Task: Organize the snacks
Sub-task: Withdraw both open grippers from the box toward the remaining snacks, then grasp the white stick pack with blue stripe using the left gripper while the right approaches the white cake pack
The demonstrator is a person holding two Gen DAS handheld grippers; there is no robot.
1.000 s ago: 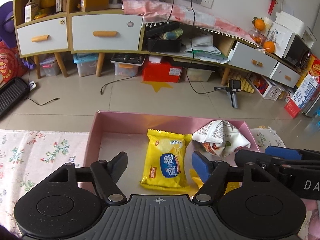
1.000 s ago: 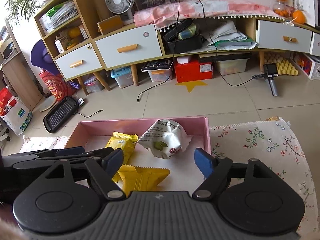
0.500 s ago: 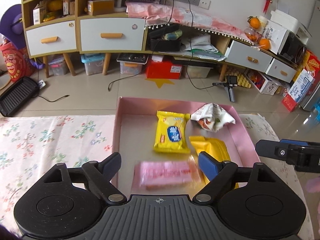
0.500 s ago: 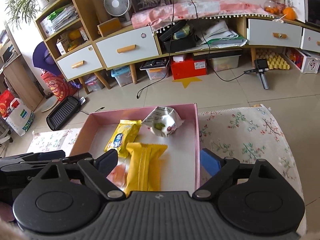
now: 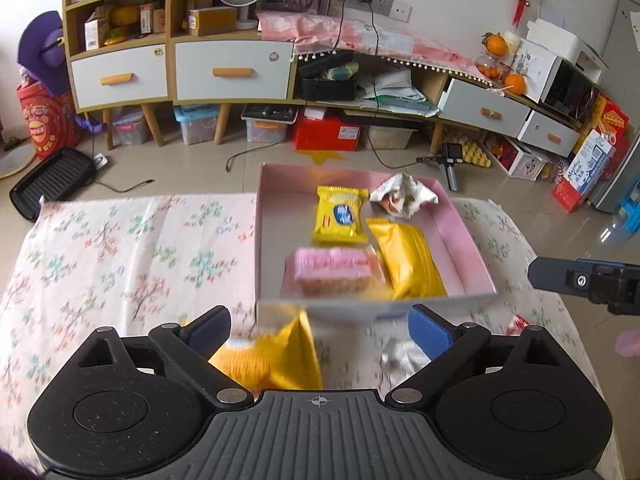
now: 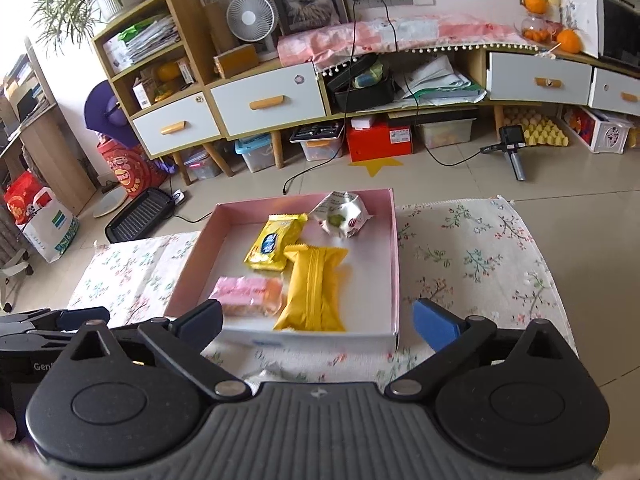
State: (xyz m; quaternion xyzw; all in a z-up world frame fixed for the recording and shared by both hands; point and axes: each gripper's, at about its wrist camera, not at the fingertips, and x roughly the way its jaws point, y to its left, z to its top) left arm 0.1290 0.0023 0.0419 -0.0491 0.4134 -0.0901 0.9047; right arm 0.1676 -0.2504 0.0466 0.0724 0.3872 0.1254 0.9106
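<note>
Left gripper (image 5: 318,326): jaws wide apart, holding nothing, above a blurred yellow snack bag (image 5: 272,354) on the floral-clothed worktop (image 5: 120,248).
Pink box (image 6: 397,264): holds a pink wafer pack (image 6: 248,295), a yellow biscuit packet (image 6: 274,243), a long yellow pouch (image 6: 314,286) and a crumpled white wrapper (image 6: 342,218).
Right gripper (image 6: 316,320): jaws spread wide, empty, just before the box's near wall.

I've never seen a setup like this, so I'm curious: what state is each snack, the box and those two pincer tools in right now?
Pink box: open-topped, on the floral cloth.
Blue-label yellow packet: flat inside.
Plain yellow packet: flat inside.
Pink packet: inside.
White bag: crumpled, inside.
Yellow bag: outside the box.
Left gripper: open, empty.
Right gripper: open, empty.
</note>
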